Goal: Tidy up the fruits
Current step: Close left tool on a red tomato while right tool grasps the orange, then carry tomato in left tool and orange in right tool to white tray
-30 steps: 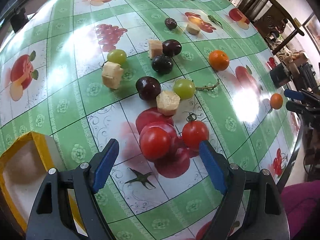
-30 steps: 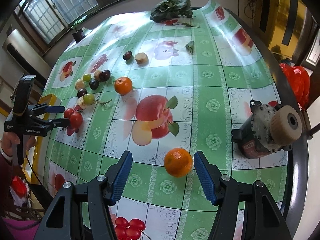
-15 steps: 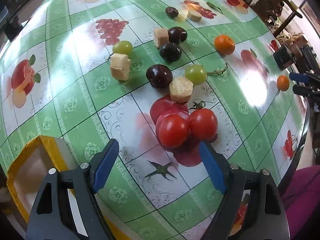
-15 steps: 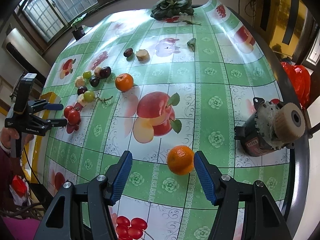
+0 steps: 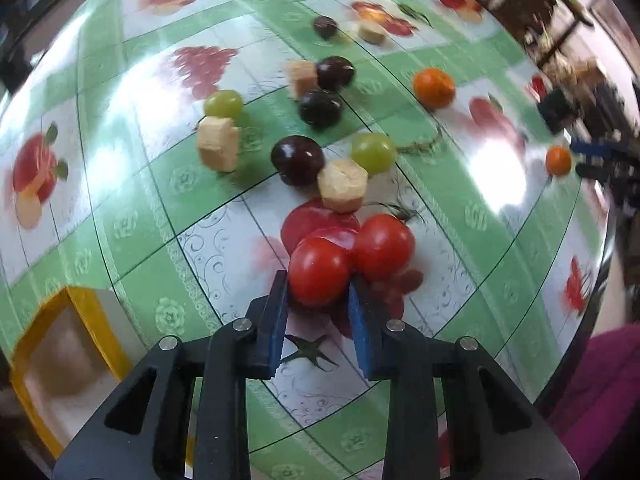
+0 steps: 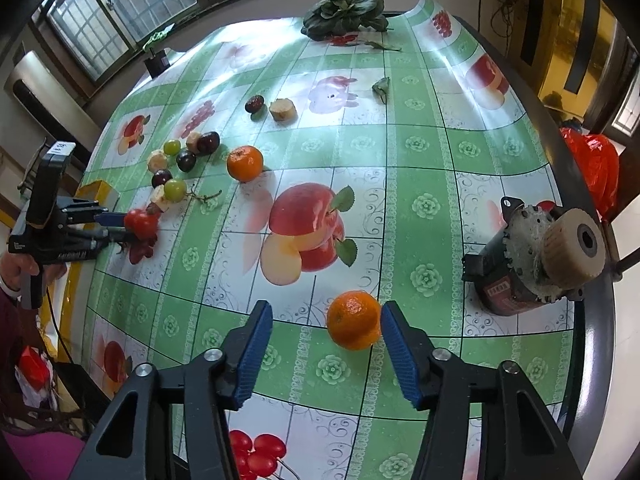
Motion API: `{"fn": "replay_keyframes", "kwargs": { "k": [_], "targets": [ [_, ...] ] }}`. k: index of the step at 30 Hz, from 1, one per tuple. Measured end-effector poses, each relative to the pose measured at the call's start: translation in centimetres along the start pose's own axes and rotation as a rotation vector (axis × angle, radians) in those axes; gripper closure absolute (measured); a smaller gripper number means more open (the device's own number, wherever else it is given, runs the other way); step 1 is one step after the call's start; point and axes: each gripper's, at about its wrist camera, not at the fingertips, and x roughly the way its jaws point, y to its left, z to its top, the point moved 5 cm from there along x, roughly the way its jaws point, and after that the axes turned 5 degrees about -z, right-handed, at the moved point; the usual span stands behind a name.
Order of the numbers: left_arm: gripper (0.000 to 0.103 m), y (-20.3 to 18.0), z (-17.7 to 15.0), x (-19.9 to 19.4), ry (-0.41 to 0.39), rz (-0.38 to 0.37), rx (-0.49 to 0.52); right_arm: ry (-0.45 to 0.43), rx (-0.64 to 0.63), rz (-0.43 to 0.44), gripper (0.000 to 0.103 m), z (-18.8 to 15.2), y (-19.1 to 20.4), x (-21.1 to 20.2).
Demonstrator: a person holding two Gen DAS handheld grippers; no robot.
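My left gripper [image 5: 318,300] points down at two red tomatoes on the green fruit-print tablecloth [image 5: 132,184]. Its jaws are closing, and the blue pads press both sides of the nearer tomato [image 5: 320,276]. The second tomato [image 5: 382,246] touches it on the right. In the right wrist view the left gripper [image 6: 116,224] holds that tomato [image 6: 140,220] at the far left. My right gripper [image 6: 327,312] is closing around an orange [image 6: 354,324]. The right pad is at the orange's side, while the left pad stands well clear.
Beyond the tomatoes lie green grapes [image 5: 374,152], dark plums [image 5: 298,158], beige chunks [image 5: 218,148] and another orange [image 5: 434,87]. A yellow-rimmed box [image 5: 86,308] sits at lower left. A motor [image 6: 532,264] stands near the right table edge, with leafy greens [image 6: 344,10] at the far end.
The left gripper moved in on the tomatoes and its jaws closed from wide apart onto the nearer one. The right jaws narrowed a little around the orange.
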Motion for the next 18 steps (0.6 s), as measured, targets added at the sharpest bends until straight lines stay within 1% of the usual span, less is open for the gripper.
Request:
{"fn": "replay_keyframes", "kwargs": {
  "k": [1, 3, 5, 9, 12, 16, 17, 18],
  "targets": [
    [0.076, 0.1, 0.0, 0.0, -0.006, -0.003, -0.015, 0.002, 0.001, 0.000, 0.049, 0.0, -0.1, 0.0],
    [0.076, 0.2, 0.0, -0.1, -0.017, 0.033, -0.030, 0.005, 0.000, -0.002, 0.049, -0.1, -0.1, 0.1],
    [0.076, 0.2, -0.1, -0.2, -0.030, 0.049, -0.051, 0.010, -0.007, -0.006, 0.049, -0.1, -0.1, 0.1],
    [0.076, 0.4, -0.7, -1.2, -0.076, 0.101, -0.125, 0.019, 0.006, -0.013, 0.049, -0.3, -0.6, 0.4],
    [0.076, 0.7, -1.0, -2.7, -0.129, 0.116, -0.201, 0.035, 0.025, -0.002, 0.048, -0.4, -0.9, 1.0],
    [0.076, 0.2, -1.4, -5.0, -0.202, 0.127, -0.288, 0.053, 0.009, -0.028, 0.048, -0.6, -1.0, 2.2],
    [0.076, 0.2, -1.7, -5.5, -0.218, 0.118, -0.310, 0.065, 0.002, -0.045, 0.049, -0.7, -1.0, 2.7],
    [0.076, -0.1, -1.8, -5.9, -0.232, 0.111, -0.331, 0.076, -0.005, -0.057, 0.057, -0.8, -1.0, 3.2]
  ]
}}
